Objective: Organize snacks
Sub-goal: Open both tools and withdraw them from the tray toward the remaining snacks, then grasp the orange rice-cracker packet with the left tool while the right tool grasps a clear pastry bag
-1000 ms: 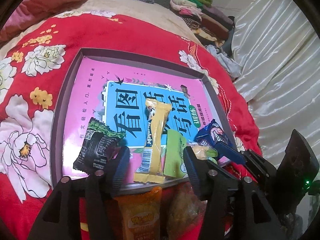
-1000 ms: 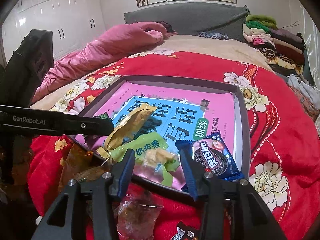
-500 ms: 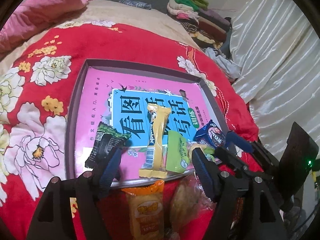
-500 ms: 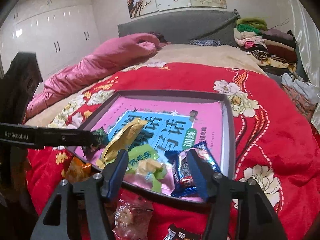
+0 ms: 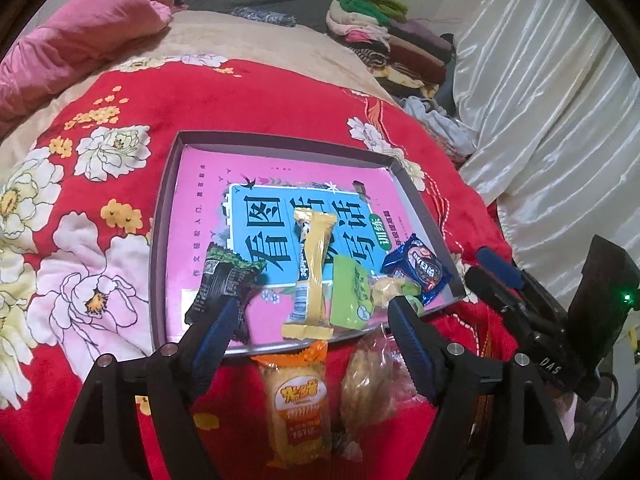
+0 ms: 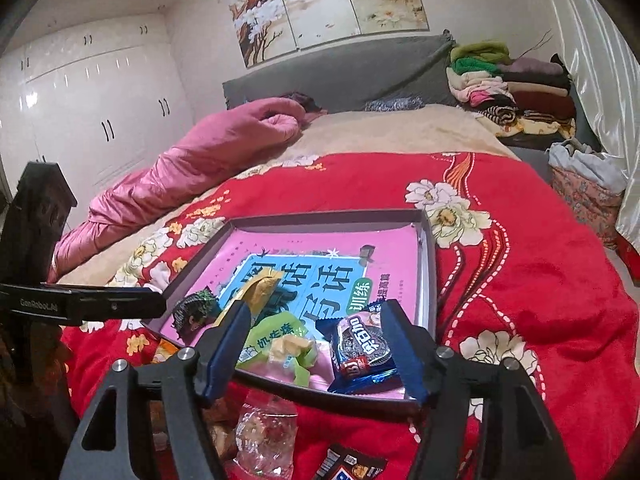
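Snacks sit lined up along tray (image 5: 160,240) near edge, lower centre. Left gripper (image 5: 312,316) and right gripper (image 6: 316,336) both spread, empty. Orange packet (image 5: 296,396) lies outside, likely next.

The black two-finger left gripper (image 5: 310,306) has blue ribbed pads (image 5: 214,334) and round silver screws on its arms. The matching black right gripper (image 6: 312,322) looks the same; white lettering marks each gripper's side and a green light glows on the right one

Tray (image 5: 158,240) on blanket (image 5: 280,96); book (image 5: 208,200) in tray; four snack packets (image 5: 314,268) on book's near edge; two more packets (image 5: 296,400) on blanket before tray.
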The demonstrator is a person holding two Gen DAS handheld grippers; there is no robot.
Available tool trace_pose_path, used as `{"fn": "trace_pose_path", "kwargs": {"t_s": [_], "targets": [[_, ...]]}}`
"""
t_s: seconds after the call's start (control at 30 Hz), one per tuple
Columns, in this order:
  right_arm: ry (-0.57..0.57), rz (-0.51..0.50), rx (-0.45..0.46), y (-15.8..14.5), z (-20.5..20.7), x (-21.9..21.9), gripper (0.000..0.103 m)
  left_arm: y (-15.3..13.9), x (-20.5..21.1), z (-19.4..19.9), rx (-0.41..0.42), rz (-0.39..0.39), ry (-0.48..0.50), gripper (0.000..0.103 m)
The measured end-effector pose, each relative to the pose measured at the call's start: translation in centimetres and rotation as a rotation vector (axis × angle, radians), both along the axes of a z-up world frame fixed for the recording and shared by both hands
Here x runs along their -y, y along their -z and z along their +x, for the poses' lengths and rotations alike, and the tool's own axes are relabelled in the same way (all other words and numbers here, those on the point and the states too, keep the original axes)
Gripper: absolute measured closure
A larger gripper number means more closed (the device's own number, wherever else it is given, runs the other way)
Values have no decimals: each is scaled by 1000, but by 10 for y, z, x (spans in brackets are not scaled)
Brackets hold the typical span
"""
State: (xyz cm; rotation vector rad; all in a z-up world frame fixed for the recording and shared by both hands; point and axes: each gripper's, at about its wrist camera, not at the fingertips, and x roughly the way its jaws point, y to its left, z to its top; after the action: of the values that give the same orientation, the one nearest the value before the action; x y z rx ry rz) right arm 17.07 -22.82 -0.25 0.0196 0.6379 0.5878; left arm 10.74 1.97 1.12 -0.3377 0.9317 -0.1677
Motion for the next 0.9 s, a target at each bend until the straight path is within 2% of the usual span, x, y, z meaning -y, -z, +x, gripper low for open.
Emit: {"fn": "trace_pose_path", "kwargs": {"t_s": [0.5,0.9], "targets": [[56,70,7,-10,-10,23,28,-7,-17,-18,4,24,-20,24],[27,29,-14,-5,-24,11,28,-2,-19,-30,-23,39,-16,24]]}}
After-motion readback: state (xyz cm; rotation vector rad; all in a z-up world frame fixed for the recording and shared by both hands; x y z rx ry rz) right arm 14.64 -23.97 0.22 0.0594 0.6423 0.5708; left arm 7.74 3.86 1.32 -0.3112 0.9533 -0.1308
